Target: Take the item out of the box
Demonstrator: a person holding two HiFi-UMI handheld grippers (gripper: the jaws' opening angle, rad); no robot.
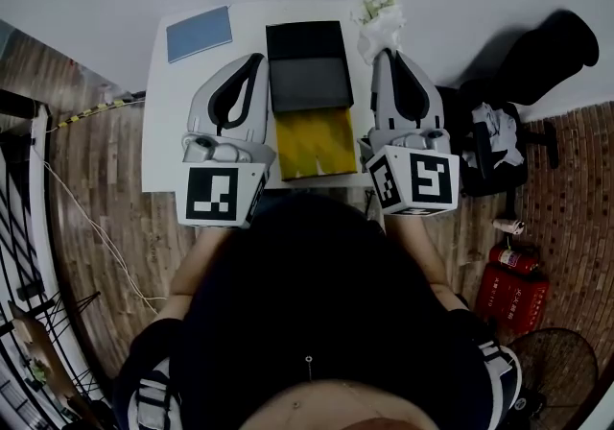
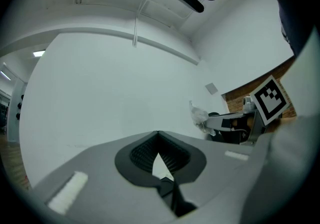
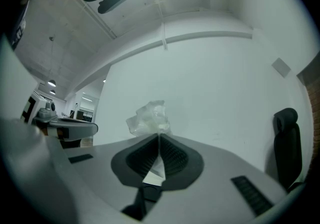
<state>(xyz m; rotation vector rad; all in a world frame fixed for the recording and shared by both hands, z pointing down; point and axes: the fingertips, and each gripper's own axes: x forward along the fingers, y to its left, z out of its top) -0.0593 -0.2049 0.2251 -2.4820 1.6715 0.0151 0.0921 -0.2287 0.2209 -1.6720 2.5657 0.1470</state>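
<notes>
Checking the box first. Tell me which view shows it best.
Head view: the open box lies plainly between left gripper and right gripper, yellow flap toward the person. Gripper views miss it: only shut jaws and wall.

What lies inside the box [image 1: 304, 39] cannot be told.

The counter [image 1: 158, 155] is white. The box [image 1: 307, 83] is black and dark grey, and its flap [image 1: 315, 142] is yellow with darker yellow patches. The pad [image 1: 199, 33] is blue. The left gripper [image 1: 255, 61] and right gripper [image 1: 384, 56] are light grey with black ribbed jaws. Their cubes [image 1: 219, 194] carry black-and-white square markers. The floor [image 1: 96, 226] is brown wood and the extinguisher [image 1: 513, 292] is red.
</notes>
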